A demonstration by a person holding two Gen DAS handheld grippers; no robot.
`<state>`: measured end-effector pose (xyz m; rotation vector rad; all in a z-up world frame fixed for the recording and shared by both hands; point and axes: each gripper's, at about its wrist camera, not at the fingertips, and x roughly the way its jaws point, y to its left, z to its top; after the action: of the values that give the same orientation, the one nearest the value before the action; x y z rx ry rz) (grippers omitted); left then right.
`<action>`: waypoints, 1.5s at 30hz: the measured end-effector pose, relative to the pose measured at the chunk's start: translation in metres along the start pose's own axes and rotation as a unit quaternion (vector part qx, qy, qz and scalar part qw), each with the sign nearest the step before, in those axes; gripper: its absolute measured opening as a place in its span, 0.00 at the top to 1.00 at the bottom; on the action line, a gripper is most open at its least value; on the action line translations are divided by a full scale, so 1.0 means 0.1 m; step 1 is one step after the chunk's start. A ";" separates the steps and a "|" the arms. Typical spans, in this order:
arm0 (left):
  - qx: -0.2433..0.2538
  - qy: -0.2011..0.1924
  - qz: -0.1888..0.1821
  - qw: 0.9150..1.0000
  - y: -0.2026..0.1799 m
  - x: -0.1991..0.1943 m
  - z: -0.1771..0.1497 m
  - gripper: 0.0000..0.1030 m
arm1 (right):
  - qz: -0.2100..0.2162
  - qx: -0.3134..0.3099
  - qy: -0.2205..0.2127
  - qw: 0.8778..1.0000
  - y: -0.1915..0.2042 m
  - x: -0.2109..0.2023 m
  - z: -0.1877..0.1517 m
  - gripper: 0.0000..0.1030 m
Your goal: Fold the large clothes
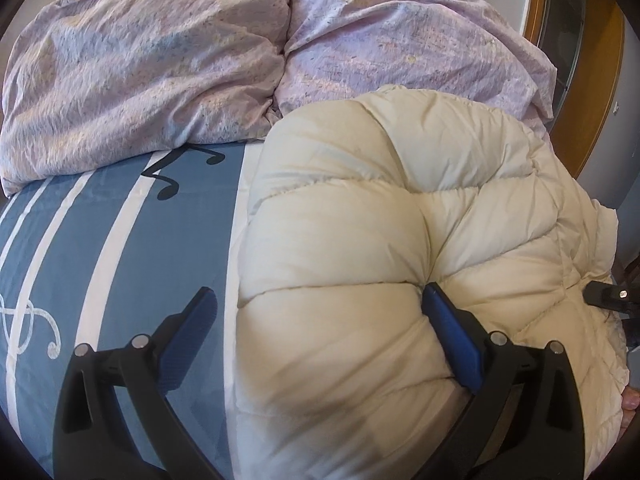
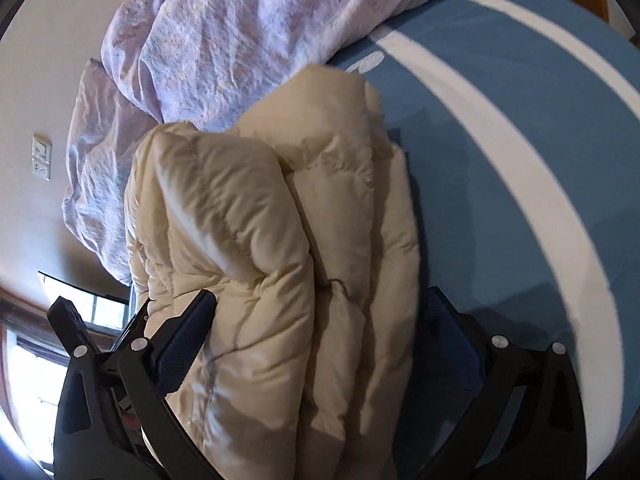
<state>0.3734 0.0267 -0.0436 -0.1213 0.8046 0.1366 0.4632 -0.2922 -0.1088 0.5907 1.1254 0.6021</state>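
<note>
On the bed [image 1: 120, 240], both tongs, left [image 1: 316, 300] and right [image 2: 320, 304], are gaping wide around the jacket [image 1: 360, 220].

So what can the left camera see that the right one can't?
Only the left view shows the black music notes printed on the bedsheet, and the tip of the other gripper at its right edge. Only the right view shows a wall socket and a bright window. Both show the cream puffy coat lying on the blue striped bedsheet, with the crumpled lilac duvet behind it. In each, open fingers straddle a bulge of the coat.
</note>
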 end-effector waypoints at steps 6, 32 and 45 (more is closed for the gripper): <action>-0.005 0.004 -0.012 1.000 0.05 -0.06 -0.01 0.02 | 0.041 -0.004 0.013 0.999 0.03 0.14 0.04 0.24; -0.179 0.134 -0.275 0.935 0.64 0.14 -0.15 0.27 | 0.089 0.019 -0.009 0.996 0.00 0.12 0.08 0.68; -0.188 0.054 -0.276 0.941 1.08 -0.27 0.02 0.65 | 0.163 -0.032 -0.004 0.986 0.71 0.25 0.18 0.72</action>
<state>0.3382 0.1309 -0.0284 -0.7145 0.8185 -0.2531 0.4778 -0.2269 -0.0691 0.7270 1.0040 0.9140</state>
